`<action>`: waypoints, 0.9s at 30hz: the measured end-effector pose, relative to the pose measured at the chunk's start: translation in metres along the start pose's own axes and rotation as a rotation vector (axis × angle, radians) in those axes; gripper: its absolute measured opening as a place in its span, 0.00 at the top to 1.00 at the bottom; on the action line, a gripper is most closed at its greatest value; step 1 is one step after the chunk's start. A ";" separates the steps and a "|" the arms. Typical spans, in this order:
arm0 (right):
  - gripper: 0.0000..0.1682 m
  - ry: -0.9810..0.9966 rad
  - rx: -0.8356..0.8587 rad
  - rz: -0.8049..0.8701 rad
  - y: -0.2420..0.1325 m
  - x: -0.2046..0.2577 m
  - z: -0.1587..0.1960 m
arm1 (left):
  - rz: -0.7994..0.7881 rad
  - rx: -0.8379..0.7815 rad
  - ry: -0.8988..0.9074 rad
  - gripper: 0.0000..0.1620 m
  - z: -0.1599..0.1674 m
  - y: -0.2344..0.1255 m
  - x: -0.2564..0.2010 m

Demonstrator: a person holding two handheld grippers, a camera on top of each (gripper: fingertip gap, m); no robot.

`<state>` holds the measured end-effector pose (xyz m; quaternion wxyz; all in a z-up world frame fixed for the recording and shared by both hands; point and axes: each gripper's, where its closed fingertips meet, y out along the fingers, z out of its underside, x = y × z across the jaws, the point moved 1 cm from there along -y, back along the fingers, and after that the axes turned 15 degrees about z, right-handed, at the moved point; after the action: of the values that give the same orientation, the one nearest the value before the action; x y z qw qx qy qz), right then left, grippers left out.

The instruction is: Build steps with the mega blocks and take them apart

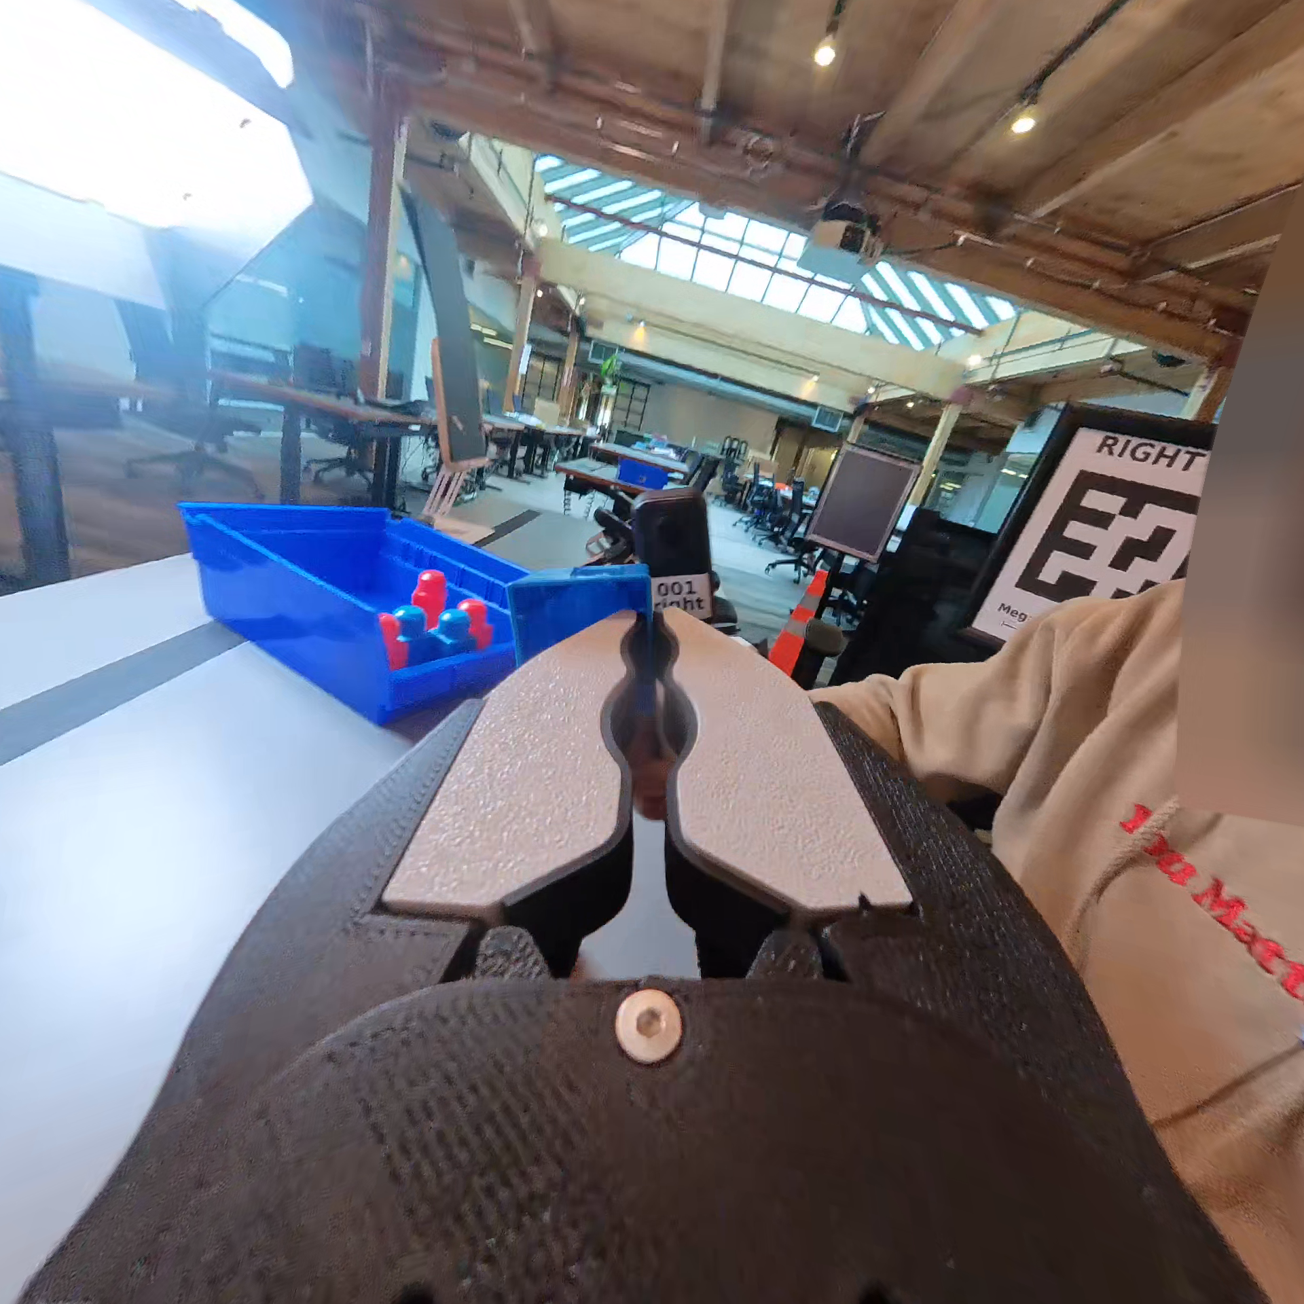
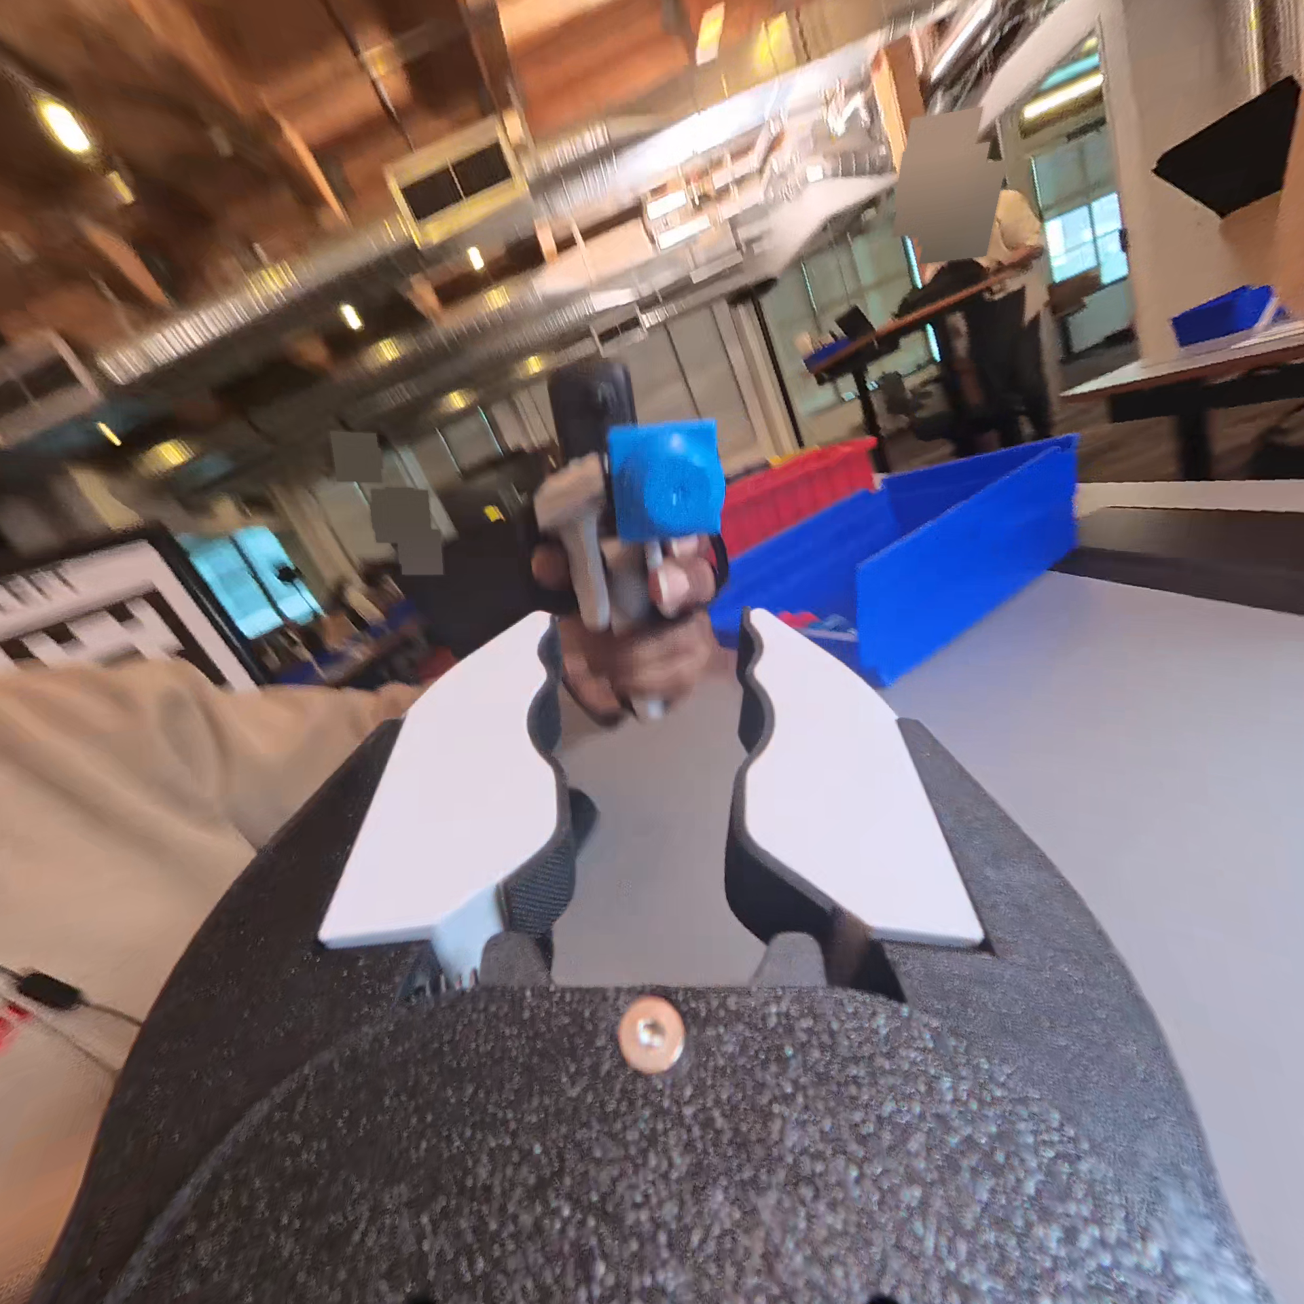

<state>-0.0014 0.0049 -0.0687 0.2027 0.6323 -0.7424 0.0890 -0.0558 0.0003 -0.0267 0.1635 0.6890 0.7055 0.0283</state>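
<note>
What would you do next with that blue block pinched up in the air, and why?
Probably carry the blue block down toward the grey table to start the steps. The left hand-held gripper is shut on it in mid-air, the right hand-held gripper is open and empty, and the other blocks lie in the blue bin.

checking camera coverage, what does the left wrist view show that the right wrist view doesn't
Only the left wrist view shows the red and blue plastic blocks standing in the blue plastic bin, an orange traffic cone, and the left gripper shut on the small blue square block.

Only the right wrist view shows a red plastic bin and the open right gripper.

Both share the blue bin, the blue block, the grey table and a beige sleeve.
</note>
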 end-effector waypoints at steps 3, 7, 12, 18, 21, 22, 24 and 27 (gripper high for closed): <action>0.69 0.155 -0.084 -0.025 0.000 0.002 -0.010 | 0.024 -0.025 0.017 0.99 0.023 0.028 -0.002; 0.78 0.215 -0.078 0.003 0.001 -0.005 -0.009 | 0.036 -0.064 0.006 0.99 0.047 0.040 0.002; 0.79 0.041 0.016 0.085 -0.006 -0.023 -0.012 | 0.038 0.114 -0.041 0.86 0.071 0.028 0.012; 0.79 -0.463 0.413 0.261 -0.031 -0.066 0.021 | -0.168 0.696 -0.079 0.63 0.156 -0.017 0.048; 0.79 -0.574 0.558 0.238 -0.037 -0.072 0.045 | -0.187 0.909 -0.059 0.60 0.196 -0.018 0.052; 0.79 -0.586 0.591 0.219 -0.037 -0.072 0.051 | -0.192 0.952 -0.036 0.61 0.203 -0.016 0.053; 0.79 -0.607 0.646 0.184 -0.036 -0.072 0.060 | -0.236 1.022 0.056 0.73 0.205 -0.013 0.061; 0.79 -0.603 0.712 0.129 -0.037 -0.066 0.068 | -0.186 1.068 0.105 0.78 0.209 -0.007 0.055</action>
<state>0.0296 0.0311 -0.1624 -0.2575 0.6127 -0.7293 0.1627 -0.0065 0.0152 -0.2363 -0.2428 0.6085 0.6871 -0.3141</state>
